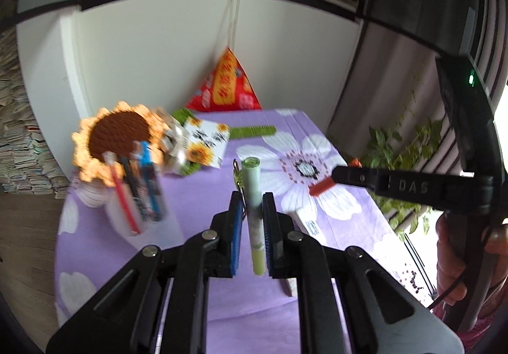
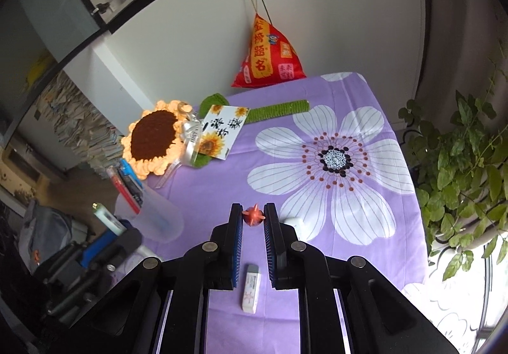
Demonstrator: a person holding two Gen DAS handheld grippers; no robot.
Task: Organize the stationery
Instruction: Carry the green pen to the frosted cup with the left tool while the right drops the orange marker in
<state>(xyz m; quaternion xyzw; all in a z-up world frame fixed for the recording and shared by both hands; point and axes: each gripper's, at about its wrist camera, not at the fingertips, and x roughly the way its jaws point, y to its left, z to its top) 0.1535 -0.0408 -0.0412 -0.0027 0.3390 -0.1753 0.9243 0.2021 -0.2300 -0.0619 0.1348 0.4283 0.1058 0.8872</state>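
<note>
Left wrist view: the left gripper (image 1: 250, 205) is clamped on a pale green pen (image 1: 254, 195) above the purple desk (image 1: 197, 195), near the pen cup (image 1: 139, 195). Right wrist view: the right gripper (image 2: 253, 217) pinches a small orange piece (image 2: 253, 214), with a white eraser (image 2: 250, 289) lying on the desk below.

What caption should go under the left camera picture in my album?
Left gripper clamps a pale green pen above the purple flowered cloth, beside the pen cup.
</note>
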